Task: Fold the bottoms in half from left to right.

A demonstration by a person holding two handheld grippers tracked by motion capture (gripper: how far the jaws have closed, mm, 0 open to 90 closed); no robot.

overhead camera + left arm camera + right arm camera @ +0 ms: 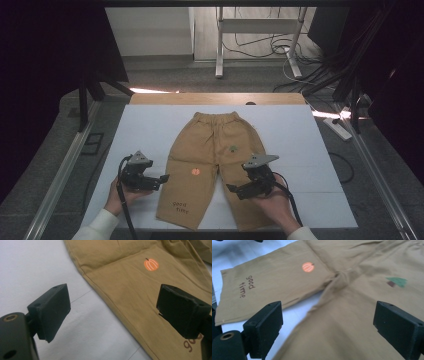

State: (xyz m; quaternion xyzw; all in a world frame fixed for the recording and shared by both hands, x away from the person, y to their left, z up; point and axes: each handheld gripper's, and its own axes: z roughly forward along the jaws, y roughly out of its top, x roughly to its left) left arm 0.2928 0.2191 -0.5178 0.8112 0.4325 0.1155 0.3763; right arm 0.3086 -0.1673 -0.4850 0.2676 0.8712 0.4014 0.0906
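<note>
Spread flat at centre frame on a white table (140, 130): tan trousers (212, 145), waistband toward the top of the high view, both leg hems toward the bottom, long axis running top to bottom. Poised lower left, just off the outer seam of the leg with the pumpkin print (151, 264): left gripper (161, 179), jaws spread wide and empty, one over bare table, the other over cloth. Hovering lower right above the other leg, below the tree print (397, 281): right gripper (233, 188), jaws likewise gaping, nothing held. Likely first to bite, judging by position: the right, already over fabric, pointing toward the inner seam
</note>
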